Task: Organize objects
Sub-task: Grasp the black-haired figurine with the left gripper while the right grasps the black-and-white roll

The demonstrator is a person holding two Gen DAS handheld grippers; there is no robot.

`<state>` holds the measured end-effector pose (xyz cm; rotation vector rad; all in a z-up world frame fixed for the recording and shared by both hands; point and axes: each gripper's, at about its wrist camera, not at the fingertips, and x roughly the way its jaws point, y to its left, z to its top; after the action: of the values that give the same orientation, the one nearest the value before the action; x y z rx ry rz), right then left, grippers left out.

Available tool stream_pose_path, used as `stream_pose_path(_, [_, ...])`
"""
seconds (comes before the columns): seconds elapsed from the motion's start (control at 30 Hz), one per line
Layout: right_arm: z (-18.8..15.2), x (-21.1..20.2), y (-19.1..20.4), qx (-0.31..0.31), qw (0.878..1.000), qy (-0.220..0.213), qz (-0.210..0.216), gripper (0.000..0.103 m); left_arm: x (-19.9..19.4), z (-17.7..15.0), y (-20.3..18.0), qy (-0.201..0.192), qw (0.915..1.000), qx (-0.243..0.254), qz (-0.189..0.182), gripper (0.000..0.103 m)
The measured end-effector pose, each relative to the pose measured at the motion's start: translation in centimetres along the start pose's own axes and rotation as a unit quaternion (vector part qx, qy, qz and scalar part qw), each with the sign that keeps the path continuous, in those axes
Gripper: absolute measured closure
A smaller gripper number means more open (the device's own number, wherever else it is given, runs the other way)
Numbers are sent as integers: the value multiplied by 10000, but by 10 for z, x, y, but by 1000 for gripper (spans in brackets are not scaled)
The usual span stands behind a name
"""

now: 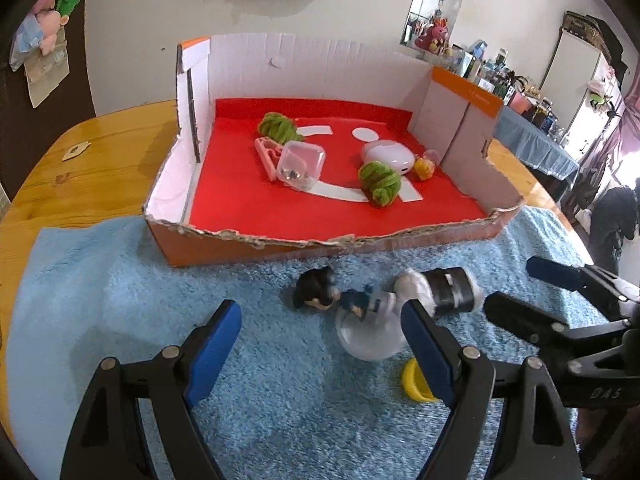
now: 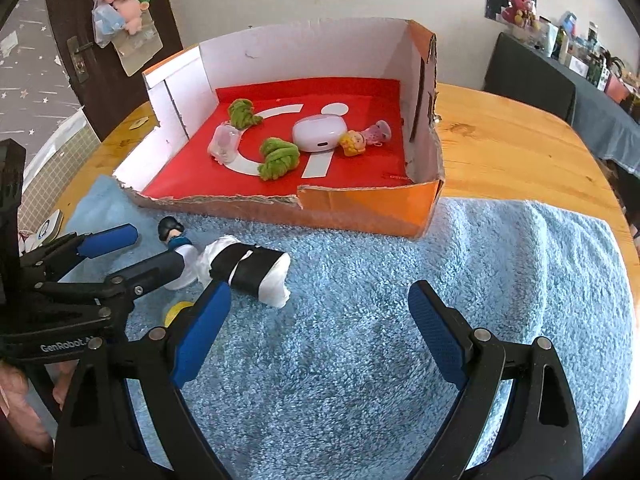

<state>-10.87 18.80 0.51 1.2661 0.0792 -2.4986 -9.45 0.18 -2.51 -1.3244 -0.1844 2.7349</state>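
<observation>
The left gripper (image 1: 322,344), black-framed with blue pads, pointed steeply down over the fluffy light-blue towel (image 1: 120,280), its jaws standing well apart and clamped on nothing. Between and just beyond its fingertips lay a small dark-haired figurine in blue clothing on a round white base (image 1: 352,312); neither pad touched it, though the right-hand pad overlapped the base's edge in the left wrist view. A white cloth roll bound with black bands (image 1: 444,290) lay on its side just beside the figurine, and a small yellow ring-shaped piece (image 1: 414,386) sat on the towel close under the same finger. A bare hand (image 2: 16,396) showed at the lower left of the right wrist view, below the left gripper's frame.

The right gripper (image 2: 320,320), of the same make, was likewise tilted down, jaws wide and empty, over bare towel to the right of the cloth roll.

Beyond both, a torn orange-sided cardboard box with a red floor (image 1: 280,248) rested partly on the towel and partly on the round wooden table (image 2: 500,140). Inside lay two green yarn knots (image 1: 380,184), a clear plastic lidded case (image 1: 302,166) touching a pink plastic clip (image 1: 268,154), a rounded white plastic case (image 1: 390,156), and a small yellow-haired doll in a pink dress (image 2: 362,138) just beside it.
</observation>
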Motion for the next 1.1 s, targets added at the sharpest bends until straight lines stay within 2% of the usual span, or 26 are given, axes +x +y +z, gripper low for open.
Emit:
stream_pose_path(0.2, [2,6,5,-64,10000,43,28,12,-12,-3,30,-102,9993,-300,199,19])
stream_pose_path(0.3, [3,11,10,-110,9999,87,61,12,-22,-4,48,-218,9983,-458,302,13])
stream_pose_path(0.43, [3,17,18,-186,9997,137,112,12,-28,-6,61,-253,9973,-580,375,12])
stream_pose_path(0.67, [4,23,22,-256,9994,200,103,12,-33,-15,56,-253,9972,-358,612,12])
stream_pose_path(0.87, [5,28,23,-261,9992,250,195,12,-32,-18,47,-160,9986,-363,358,12])
stream_pose_path(1.0, [7,31,27,-323,9989,259,236,12,-25,-15,33,-163,9989,-106,416,12])
stream_pose_path(1.1, [7,32,26,-300,9990,240,235,12,-16,-15,34,-68,9990,-165,421,12])
